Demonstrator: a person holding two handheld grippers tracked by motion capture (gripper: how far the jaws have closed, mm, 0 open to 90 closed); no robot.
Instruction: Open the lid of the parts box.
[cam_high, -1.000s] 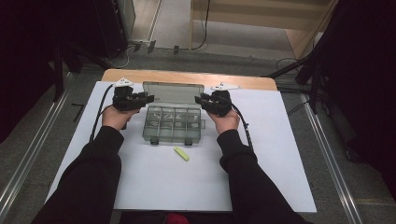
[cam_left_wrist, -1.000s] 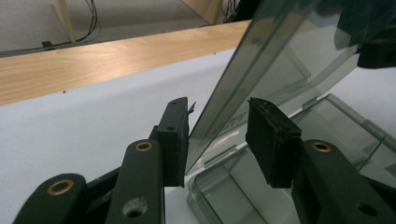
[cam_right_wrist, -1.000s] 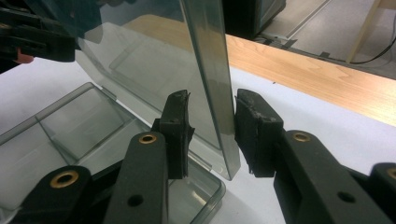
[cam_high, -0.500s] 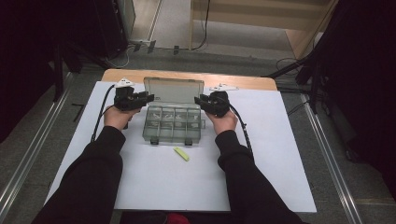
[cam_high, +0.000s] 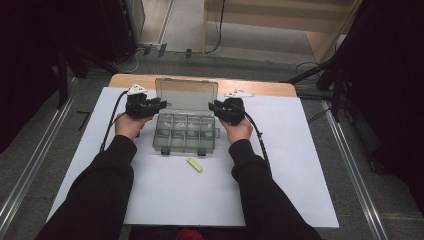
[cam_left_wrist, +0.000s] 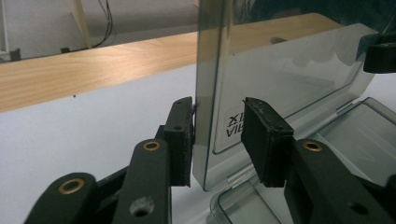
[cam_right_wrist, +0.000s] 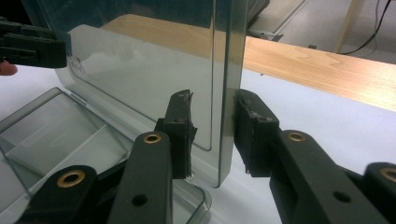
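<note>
One clear plastic box (cam_high: 186, 131) sits on the white sheet (cam_high: 300, 165) at the far middle of the table (cam_high: 260, 87). Its lid (cam_high: 186, 93) stands upright on the hinge at the far side.

The left gripper (cam_left_wrist: 217, 140) straddles the left edge of the lid. Its jaws are spread: the outer pad touches or nearly touches the lid edge, and the inner pad stands apart from the lid face. The right gripper (cam_right_wrist: 212, 133) straddles the right edge of the lid. Its jaws are also spread, with a gap at the inner pad; contact at the outer pad cannot be confirmed. Neither gripper pinches the lid.

Risks, judged from this position:
- Uneven closure or an uneven push on the two edges may twist the lid and strain the hinge.
- A hard push may slide the light box across the sheet.
- An unheld lid may drop shut.

Count: one box, one lid, two grippers, one small yellow piece (cam_high: 194, 165) lying on the sheet just in front of the box. The number of box compartments cannot be counted reliably.
</note>
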